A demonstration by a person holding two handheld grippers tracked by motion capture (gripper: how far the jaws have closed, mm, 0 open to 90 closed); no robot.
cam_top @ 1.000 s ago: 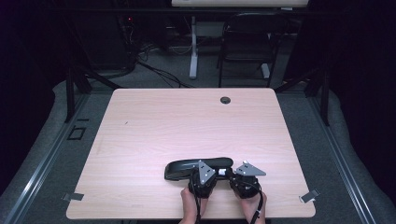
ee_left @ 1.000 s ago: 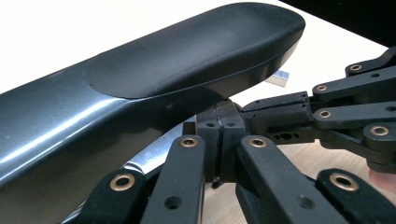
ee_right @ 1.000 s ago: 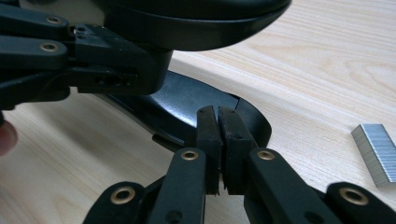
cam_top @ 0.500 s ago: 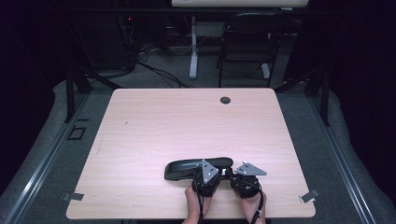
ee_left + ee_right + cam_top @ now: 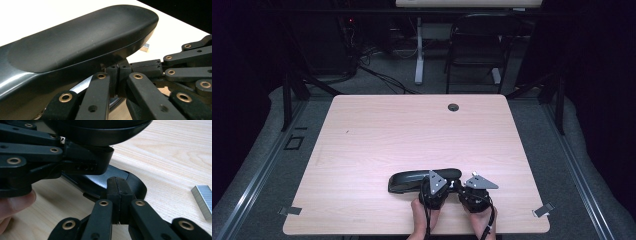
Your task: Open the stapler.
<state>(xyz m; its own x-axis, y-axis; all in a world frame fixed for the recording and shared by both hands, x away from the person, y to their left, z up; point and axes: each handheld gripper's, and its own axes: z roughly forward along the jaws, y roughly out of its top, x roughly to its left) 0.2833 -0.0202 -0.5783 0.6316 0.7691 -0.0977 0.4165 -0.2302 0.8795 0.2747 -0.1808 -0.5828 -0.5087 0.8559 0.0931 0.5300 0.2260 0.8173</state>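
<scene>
Wooden table (image 5: pixel 362 150): unchanged.
Black stapler (image 5: pixel 412 180): near the front edge, same place as a second ago; top arm apparently lifted off the base.
Left gripper (image 5: pixel 119 68): jaws closed together, empty, tucked under that arm.
Right gripper (image 5: pixel 118 185): jaws closed, empty, at the base's end.
Staple strip (image 5: pixel 203 200): loose alongside, not yet loaded.

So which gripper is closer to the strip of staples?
The right gripper: the staple strip lies just beside it, with the left gripper on its other side.
</scene>
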